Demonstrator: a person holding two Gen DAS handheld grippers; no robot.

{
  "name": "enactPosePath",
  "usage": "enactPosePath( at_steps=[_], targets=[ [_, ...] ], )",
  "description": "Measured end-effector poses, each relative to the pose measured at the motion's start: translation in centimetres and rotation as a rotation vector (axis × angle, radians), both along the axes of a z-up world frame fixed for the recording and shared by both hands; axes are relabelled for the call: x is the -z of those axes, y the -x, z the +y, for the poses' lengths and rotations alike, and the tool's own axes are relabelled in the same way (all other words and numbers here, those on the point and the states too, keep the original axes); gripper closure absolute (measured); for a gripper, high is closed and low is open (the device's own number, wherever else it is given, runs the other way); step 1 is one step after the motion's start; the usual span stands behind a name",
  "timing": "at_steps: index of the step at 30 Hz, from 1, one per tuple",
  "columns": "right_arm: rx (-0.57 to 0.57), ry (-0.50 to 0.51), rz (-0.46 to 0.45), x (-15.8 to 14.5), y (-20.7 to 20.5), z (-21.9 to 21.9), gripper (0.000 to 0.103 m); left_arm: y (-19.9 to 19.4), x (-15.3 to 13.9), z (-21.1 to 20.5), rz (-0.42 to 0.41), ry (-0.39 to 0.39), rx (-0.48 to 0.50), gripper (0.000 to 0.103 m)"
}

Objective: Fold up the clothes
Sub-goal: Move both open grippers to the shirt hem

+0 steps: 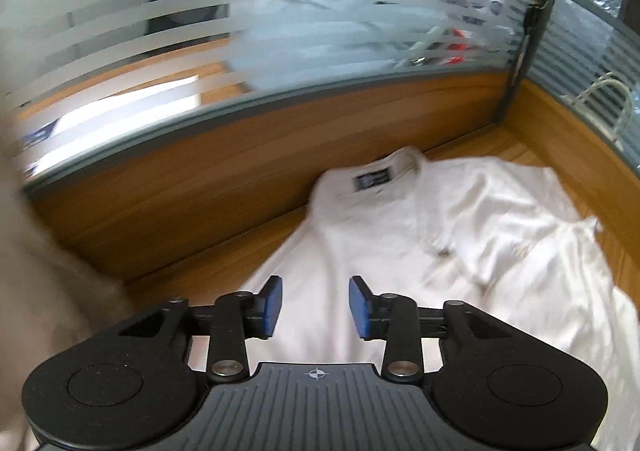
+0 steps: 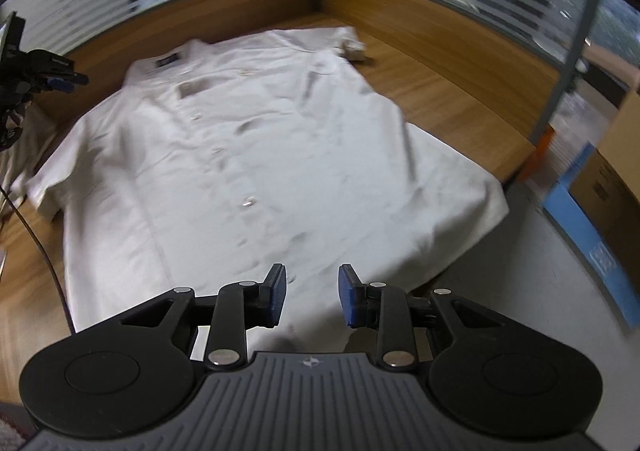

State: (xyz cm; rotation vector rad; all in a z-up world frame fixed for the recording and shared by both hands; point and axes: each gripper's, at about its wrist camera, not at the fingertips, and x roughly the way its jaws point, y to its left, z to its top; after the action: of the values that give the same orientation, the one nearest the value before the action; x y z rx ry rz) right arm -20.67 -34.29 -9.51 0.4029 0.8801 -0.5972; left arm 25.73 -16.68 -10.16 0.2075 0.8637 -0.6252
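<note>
A white short-sleeved button shirt (image 2: 248,155) lies spread flat, front up, on the wooden desk (image 2: 432,91), collar at the far end and hem hanging over the near edge. In the left wrist view the shirt (image 1: 400,235) shows from its side, with the collar label (image 1: 372,179) visible. My left gripper (image 1: 315,307) is open and empty above the shirt's left part. My right gripper (image 2: 311,297) is open and empty above the hem. The left gripper also shows at the far left of the right wrist view (image 2: 60,81).
Wood-and-frosted-glass partitions (image 1: 280,139) wall the desk at the back and sides. A beige cloth (image 1: 36,251) lies at the left. A dark cable (image 2: 36,243) runs along the desk's left side. Cardboard boxes (image 2: 616,171) stand on the floor to the right.
</note>
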Motion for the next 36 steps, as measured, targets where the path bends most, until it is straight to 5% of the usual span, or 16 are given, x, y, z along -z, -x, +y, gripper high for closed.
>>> enactPosePath(
  at_steps=[11, 20, 30, 36],
  targets=[
    [-0.194, 0.017, -0.031, 0.5, 0.3, 9.0, 0.060, 2.9, 2.2, 9.7, 0.053, -0.112, -0.075, 0.052],
    [-0.175, -0.058, -0.023, 4.8, -2.6, 19.5, 0.060, 2.1, 4.2, 10.6, 0.082, -0.098, 0.066, 0.049],
    [0.241, -0.142, -0.025, 9.0, 0.9, 24.8, 0.060, 2.1, 6.5, 11.2, 0.123, -0.107, 0.166, 0.049],
    [0.355, -0.237, -0.120, 12.0, 2.6, 24.3, 0.062, 1.9, 7.1, 11.5, 0.142, -0.105, 0.174, 0.050]
  ],
)
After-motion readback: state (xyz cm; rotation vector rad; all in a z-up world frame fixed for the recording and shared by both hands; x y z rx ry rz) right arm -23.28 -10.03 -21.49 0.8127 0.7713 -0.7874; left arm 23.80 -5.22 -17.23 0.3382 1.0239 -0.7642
